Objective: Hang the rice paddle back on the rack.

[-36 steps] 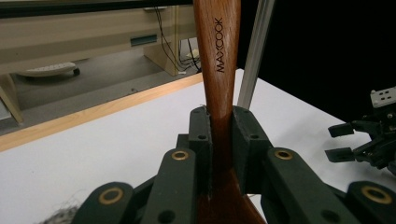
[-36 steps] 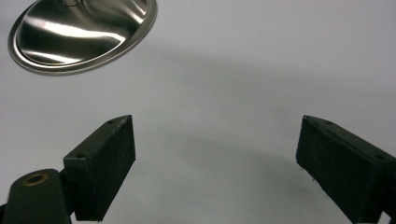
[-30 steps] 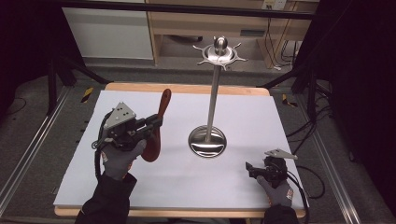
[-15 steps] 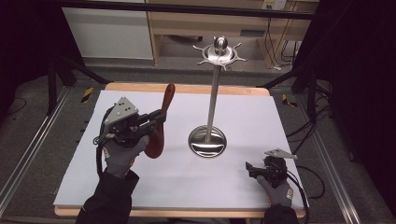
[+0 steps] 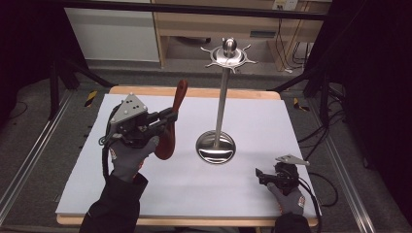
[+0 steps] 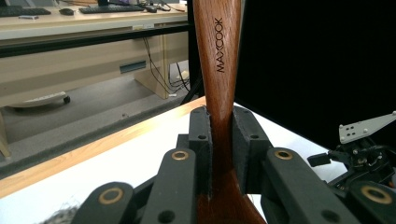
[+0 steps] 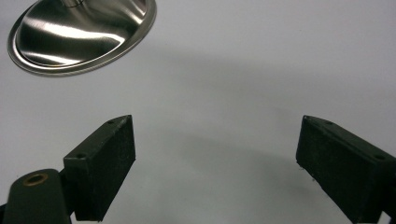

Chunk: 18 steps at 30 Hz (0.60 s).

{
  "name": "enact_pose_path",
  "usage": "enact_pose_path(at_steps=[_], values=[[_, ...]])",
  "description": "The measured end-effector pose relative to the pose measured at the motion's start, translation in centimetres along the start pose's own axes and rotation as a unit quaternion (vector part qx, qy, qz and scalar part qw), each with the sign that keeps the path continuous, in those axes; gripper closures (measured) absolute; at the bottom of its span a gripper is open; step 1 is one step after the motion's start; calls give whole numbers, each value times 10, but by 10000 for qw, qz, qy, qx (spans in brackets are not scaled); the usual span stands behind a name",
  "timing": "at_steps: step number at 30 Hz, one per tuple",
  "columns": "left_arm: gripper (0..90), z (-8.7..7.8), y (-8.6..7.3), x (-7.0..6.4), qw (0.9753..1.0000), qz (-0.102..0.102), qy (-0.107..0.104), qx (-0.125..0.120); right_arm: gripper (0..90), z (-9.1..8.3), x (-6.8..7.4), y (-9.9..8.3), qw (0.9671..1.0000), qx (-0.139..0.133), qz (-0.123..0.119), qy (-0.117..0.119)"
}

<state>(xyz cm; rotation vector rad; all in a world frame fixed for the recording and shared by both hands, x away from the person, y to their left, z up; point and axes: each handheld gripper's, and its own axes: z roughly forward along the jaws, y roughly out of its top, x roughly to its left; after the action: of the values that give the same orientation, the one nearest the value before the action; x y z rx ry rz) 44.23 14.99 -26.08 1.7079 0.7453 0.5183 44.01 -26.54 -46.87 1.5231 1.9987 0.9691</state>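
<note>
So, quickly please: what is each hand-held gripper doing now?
Left hand-held gripper: closed on the wooden spoon.
Right hand-held gripper: open, holding nothing.

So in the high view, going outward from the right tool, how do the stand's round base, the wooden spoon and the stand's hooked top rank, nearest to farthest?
Measured from the right tool, open at the table's near right corner:
1. Stand's round base, just up and to its left, mid-table.
2. Wooden spoon, farther left, clamped in the left tool.
3. Stand's hooked top, high up toward the table's far edge.
</note>
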Motion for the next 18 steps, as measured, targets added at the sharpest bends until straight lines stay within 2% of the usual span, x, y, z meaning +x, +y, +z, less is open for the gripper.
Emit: enact_pose_path(at_steps=[11, 18], values=[[786, 4, 19, -4, 9997, 198, 1, -114, 121, 0, 1, 0, 10000, 33, 86, -1], [786, 8, 28, -3, 9997, 228, -11, -130, 121, 0, -1, 1, 10000, 15, 34, -1]])
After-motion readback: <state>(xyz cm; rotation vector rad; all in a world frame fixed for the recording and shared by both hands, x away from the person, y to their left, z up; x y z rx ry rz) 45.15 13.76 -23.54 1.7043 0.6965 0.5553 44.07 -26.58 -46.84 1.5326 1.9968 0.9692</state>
